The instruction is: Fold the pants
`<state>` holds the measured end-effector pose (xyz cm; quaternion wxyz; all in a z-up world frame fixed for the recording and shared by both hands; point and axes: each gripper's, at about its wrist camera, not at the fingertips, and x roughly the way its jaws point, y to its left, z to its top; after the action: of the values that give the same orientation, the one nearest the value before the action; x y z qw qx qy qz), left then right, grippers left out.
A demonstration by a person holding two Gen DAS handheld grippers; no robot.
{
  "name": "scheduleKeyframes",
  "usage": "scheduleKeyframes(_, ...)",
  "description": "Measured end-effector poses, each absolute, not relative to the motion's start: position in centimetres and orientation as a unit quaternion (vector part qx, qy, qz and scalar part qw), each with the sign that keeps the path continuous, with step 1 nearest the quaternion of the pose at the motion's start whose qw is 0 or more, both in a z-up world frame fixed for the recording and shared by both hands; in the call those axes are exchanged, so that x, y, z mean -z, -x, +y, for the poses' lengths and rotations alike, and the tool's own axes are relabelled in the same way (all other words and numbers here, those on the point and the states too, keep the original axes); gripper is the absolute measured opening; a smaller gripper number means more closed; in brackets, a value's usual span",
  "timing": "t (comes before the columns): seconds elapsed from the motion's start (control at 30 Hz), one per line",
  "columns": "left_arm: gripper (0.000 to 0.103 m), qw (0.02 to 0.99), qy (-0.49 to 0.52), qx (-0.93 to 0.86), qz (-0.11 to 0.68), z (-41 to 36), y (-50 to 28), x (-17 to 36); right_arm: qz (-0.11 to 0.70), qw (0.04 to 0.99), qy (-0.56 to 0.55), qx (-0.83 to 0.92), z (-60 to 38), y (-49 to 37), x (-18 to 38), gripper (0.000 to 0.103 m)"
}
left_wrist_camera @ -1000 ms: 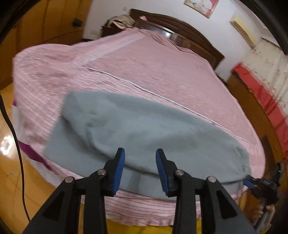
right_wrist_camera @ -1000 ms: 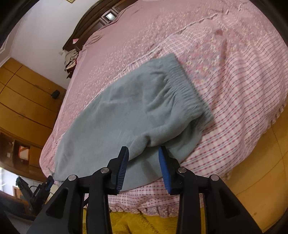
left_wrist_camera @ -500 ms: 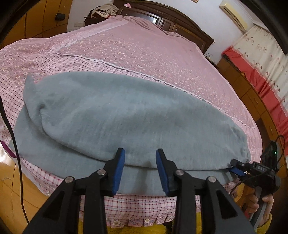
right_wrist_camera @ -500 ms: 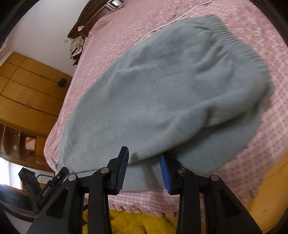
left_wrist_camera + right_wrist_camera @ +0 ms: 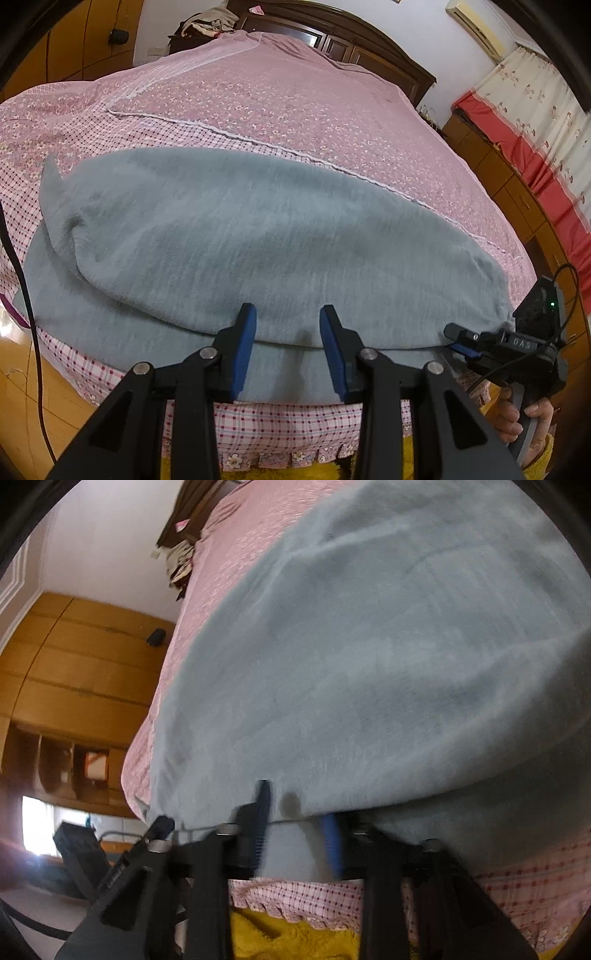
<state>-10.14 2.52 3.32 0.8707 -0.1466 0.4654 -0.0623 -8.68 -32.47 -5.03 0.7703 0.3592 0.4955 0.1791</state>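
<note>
Grey-blue fleece pants [image 5: 277, 240] lie folded lengthwise across the near part of a pink bed [image 5: 295, 110]. My left gripper [image 5: 288, 332] stands open low over their near edge, with the cloth lying between its blue pads and not pinched. At the pants' right end is my right gripper [image 5: 458, 339], held by a hand [image 5: 532, 424]. In the blurred right wrist view the right gripper [image 5: 297, 823] has its jaws closing. The pants [image 5: 369, 664] have their edge between the pads, which are still apart.
A dark wooden headboard [image 5: 332, 33] and a pile of clothes [image 5: 207, 22] are at the bed's far end. Wooden wardrobes [image 5: 74, 664] stand to the left and red-and-cream curtains [image 5: 535, 129] to the right. A black cable [image 5: 22, 277] hangs at left, and a yellow rug [image 5: 295, 938] lies below the bed's edge.
Both grippers came down and forward to the pants' near edge. The left has held still since half a second ago. The right moved closer and its fingers narrowed around the edge.
</note>
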Motion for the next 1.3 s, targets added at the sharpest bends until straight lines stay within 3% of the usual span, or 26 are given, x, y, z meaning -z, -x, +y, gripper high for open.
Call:
scheduleKeyframes(0.1,0.037,0.871,0.147,0.063,0.464,2.4,10.2,-3.4,0.482,0.775,-0.361,-0.19,-32.6,9.1,4.4,0.005)
scheduleKeyframes(0.4,0.037,0.877,0.145,0.067,0.453,2.1,10.5,-4.3,0.479,0.752,-0.374,-0.256,-33.5,11.0,2.9,0.004)
scheduleKeyframes(0.83,0.037,0.873,0.128,0.081,0.464,0.6,10.0,-3.7,0.538,0.742,-0.338,-0.216,-33.0,10.9,6.7,0.004)
scheduleKeyframes(1.03,0.037,0.868,0.113,0.11,0.471,-1.8,9.3,-3.0,0.554,0.763,-0.277,-0.184,-33.3,12.0,5.9,0.014)
scheduleKeyframes(1.3,0.037,0.858,0.084,0.138,0.488,-4.9,9.3,-1.5,0.455,0.835,-0.296,-0.094,-39.9,15.0,0.4,0.024)
